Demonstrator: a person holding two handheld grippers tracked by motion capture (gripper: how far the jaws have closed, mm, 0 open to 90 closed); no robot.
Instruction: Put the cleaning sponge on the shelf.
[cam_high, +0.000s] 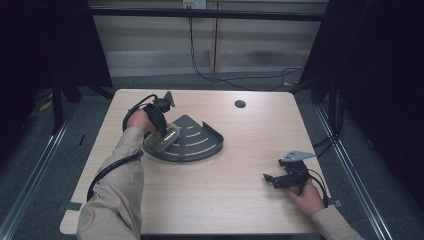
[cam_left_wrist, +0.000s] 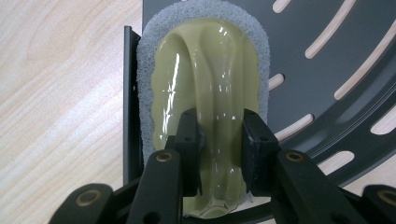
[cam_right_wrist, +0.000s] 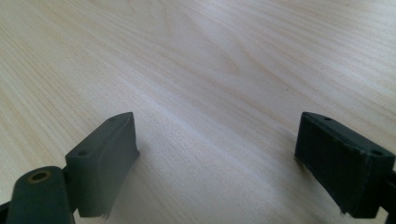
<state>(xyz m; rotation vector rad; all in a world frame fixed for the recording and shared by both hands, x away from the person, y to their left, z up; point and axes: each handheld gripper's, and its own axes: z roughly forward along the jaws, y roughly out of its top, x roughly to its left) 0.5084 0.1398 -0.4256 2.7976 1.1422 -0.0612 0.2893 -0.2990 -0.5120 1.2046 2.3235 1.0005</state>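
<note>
Scrubber (cam_left_wrist: 205, 79) lying at near-left edge of dark slotted corner rack (cam_high: 200, 142), long axis running straight ahead of left gripper (cam_left_wrist: 219, 135), jaws clamped across its glossy handle ridge. Right gripper (cam_high: 272, 178) well apart across table (cam_high: 240, 200), jaws wide open, holding nothing.

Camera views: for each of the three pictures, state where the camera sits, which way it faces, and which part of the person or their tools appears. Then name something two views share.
High view: fixed above the person's side, facing forward and down on the wooden table; both forearms and both tongs show.
Left gripper view: rides the left tongs, looking along their jaws, shut on the scrubbing sponge's handle.
Right gripper view: rides the right tongs, facing bare tabletop; jaws wide apart.
Shared: high and left gripper views both show the slotted corner rack under the sponge.
</note>
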